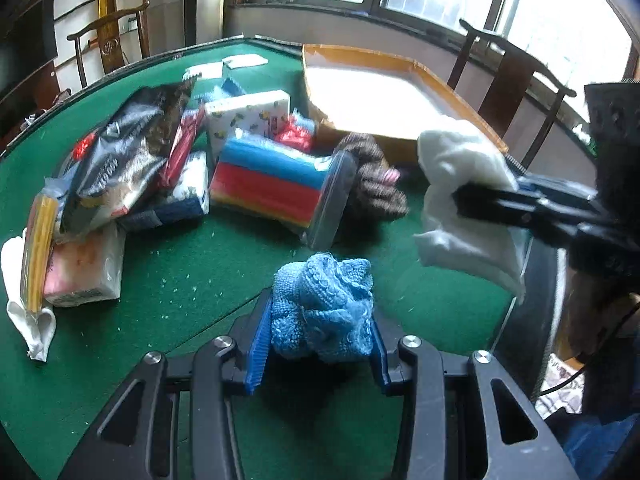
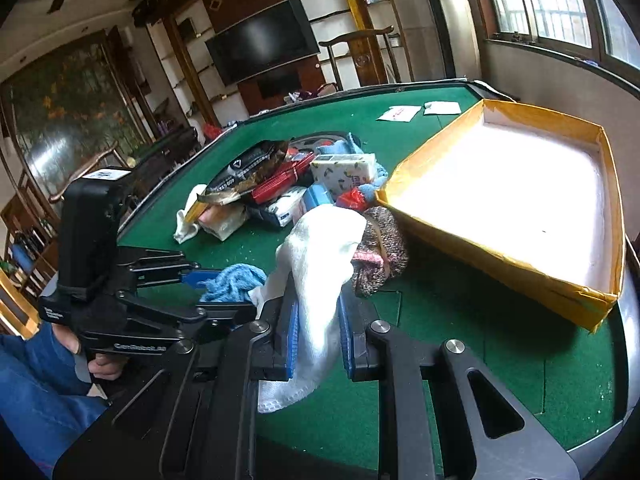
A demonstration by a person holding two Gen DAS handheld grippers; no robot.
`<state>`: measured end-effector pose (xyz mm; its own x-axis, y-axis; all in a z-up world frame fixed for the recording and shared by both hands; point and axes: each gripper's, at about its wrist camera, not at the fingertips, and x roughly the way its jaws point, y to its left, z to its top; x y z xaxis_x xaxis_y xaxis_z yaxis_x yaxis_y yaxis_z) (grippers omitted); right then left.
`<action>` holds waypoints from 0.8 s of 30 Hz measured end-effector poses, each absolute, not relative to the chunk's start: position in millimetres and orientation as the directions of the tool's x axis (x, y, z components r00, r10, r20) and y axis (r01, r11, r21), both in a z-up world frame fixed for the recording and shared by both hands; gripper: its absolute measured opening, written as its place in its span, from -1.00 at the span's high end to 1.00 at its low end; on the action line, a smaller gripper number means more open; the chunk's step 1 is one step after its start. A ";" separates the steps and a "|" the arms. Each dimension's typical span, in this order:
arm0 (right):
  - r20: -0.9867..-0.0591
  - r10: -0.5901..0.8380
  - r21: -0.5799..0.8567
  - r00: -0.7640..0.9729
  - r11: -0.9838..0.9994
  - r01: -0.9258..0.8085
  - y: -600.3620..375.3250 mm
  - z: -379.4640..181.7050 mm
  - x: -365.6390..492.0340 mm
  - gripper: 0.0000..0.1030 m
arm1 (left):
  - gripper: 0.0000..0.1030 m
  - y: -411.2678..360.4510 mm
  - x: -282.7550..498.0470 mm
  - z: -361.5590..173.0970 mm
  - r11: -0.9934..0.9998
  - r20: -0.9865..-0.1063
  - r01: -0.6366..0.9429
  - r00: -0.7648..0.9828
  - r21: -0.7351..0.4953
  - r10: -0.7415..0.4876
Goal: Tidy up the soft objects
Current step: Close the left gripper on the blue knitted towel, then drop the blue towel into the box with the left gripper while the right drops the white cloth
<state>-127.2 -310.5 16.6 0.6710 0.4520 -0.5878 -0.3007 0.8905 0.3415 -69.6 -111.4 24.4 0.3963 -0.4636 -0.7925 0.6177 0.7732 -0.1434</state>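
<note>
At the far left of the green desk [image 1: 168,280], in the left wrist view, a white sock [image 1: 24,312] lies under a yellow-striped packet, touching a wrapped tissue pack [image 1: 84,276]. Next comes a heap: a dark foil bag [image 1: 124,152] leaning over a red packet and a blue-and-white pack, a white patterned tissue pack [image 1: 248,116] behind, and a clear pouch of blue, red and yellow cloths [image 1: 272,180] on its side. A brown knitted item [image 1: 372,184] lies just beside that pouch, against the wall of the open cardboard box [image 1: 404,148].

In front of the heap, the left gripper [image 1: 320,340] has its blue pads on both sides of a crumpled blue knitted cloth [image 1: 324,304] on the desk, pressing it, so it is grasping the cloth.

To the right, the right gripper [image 2: 318,336] is clenched on a white cloth [image 2: 320,280], which hangs from its pads above the desk, near the box's front corner. In the right wrist view the box interior is washed out white by the light.
</note>
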 end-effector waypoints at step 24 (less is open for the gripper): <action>-0.561 0.288 0.407 0.776 0.912 -0.044 -411.9 70.2 -77.5 0.68 | 0.17 -219.6 -4.2 102.4 0.723 -0.737 0.685 0.443 -0.090 -0.511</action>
